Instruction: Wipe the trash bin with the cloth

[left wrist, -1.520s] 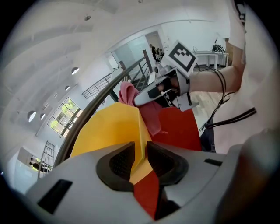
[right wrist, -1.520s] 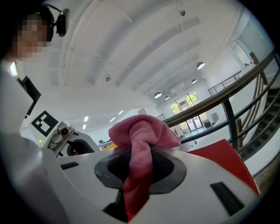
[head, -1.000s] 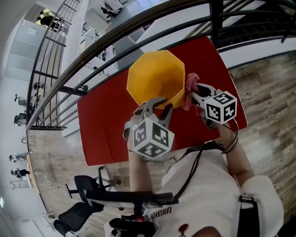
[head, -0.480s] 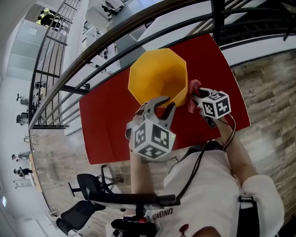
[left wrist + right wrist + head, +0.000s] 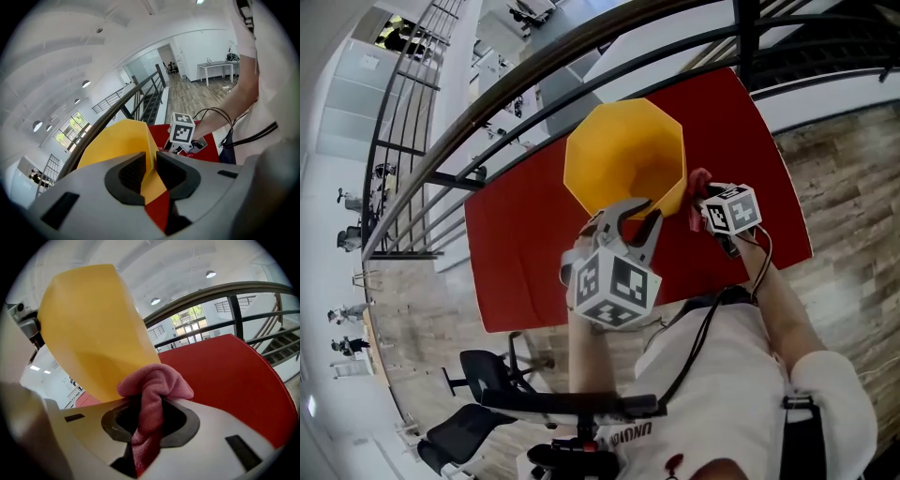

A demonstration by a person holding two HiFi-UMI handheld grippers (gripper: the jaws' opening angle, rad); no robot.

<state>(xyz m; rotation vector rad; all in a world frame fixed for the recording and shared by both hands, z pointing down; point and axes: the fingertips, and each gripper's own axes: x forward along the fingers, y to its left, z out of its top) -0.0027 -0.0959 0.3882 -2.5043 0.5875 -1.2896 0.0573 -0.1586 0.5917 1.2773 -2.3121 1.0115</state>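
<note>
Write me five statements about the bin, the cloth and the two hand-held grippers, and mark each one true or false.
1. The left hand-held gripper is shut on the wall of the yellow trash bin. True.
2. The right hand-held gripper is empty. False: it is shut on the pink cloth.
3. The trash bin stands on a red surface. True.
4. The cloth lies inside the bin. False: it is held outside the bin, at its side.
5. The bin's rim is round. False: it is many-sided, with straight edges.
</note>
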